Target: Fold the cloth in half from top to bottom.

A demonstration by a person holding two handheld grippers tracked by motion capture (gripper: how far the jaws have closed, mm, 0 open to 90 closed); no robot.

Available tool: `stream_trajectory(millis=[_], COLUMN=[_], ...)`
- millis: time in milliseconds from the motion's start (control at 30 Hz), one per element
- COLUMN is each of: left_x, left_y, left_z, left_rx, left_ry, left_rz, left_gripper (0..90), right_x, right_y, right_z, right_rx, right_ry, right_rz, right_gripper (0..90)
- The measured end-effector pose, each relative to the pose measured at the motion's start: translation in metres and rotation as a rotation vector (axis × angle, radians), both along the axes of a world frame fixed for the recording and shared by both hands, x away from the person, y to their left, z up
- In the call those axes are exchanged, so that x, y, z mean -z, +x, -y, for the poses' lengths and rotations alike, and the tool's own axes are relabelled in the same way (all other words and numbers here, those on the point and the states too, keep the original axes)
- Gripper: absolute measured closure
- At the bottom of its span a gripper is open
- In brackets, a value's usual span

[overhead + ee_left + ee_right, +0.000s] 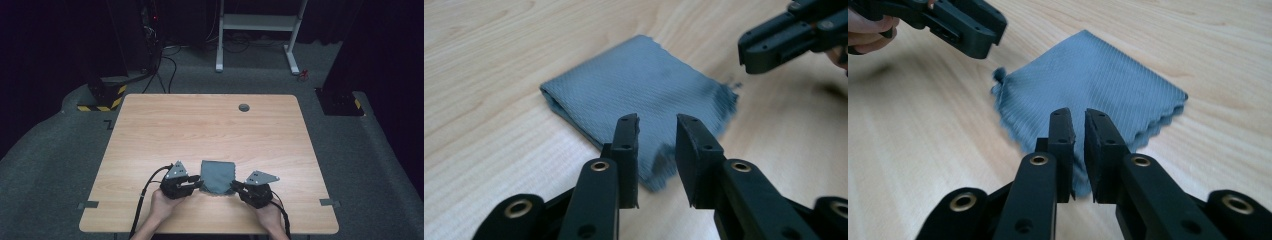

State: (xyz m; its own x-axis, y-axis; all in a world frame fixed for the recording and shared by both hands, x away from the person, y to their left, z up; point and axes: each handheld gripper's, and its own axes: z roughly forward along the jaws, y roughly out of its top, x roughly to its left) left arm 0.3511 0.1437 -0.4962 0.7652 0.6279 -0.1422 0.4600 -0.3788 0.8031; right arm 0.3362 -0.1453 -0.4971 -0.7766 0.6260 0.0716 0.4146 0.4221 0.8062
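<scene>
High view shows a folded grey cloth point(218, 176) lying flat on the near middle of the wooden table point(200, 125), with the left gripper point(196, 184) at its near left corner and the right gripper point(236, 187) at its near right corner, a hand behind each. From the left gripper view, the jaws stand parted with a clear gap and hover over the near corner of the cloth; nothing is pinched between them. From the right gripper view, the jaws stand only a narrow slit apart above the other near corner, and no fabric sits in the slit either, so neither gripper has the cloth. The step in hand looks like the pause between folds: the cloth lies flat in a neat square and both grippers are poised at its near edge. If another fold or a lift is meant, the next move calls for each gripper to dip until one pad slides under a corner, then close on all layers together, since the frayed edge could let a single layer slip free.
</scene>
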Motion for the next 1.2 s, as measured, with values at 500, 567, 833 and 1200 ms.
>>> stream_trajectory(millis=[500, 567, 833, 1200], left_x=[0.019, 0.023, 0.026, 0.02], left_y=[-0.001, -0.003, -0.01, -0.009], left_z=[0.018, 0.015, 0.009, 0.005], left_rx=[0.017, 0.008, 0.005, -0.008], left_ry=[0.146, 0.15, 0.143, 0.123], left_rz=[0.0, -0.009, 0.019, -0.001], left_gripper=[67.6, 67.2, 65.7, 59.0], right_x=[0.023, 0.025, 0.026, 0.02], right_y=[0.001, -0.005, -0.015, -0.011], right_z=[-0.016, -0.013, -0.01, 0.007], right_rx=[0.017, 0.025, 0.038, 0.05], right_ry=[-0.105, -0.106, -0.175, -0.129], right_rz=[-0.017, 0.0, 0.048, 0.003], right_gripper=[76.9, 73.9, 68.8, 76.7])
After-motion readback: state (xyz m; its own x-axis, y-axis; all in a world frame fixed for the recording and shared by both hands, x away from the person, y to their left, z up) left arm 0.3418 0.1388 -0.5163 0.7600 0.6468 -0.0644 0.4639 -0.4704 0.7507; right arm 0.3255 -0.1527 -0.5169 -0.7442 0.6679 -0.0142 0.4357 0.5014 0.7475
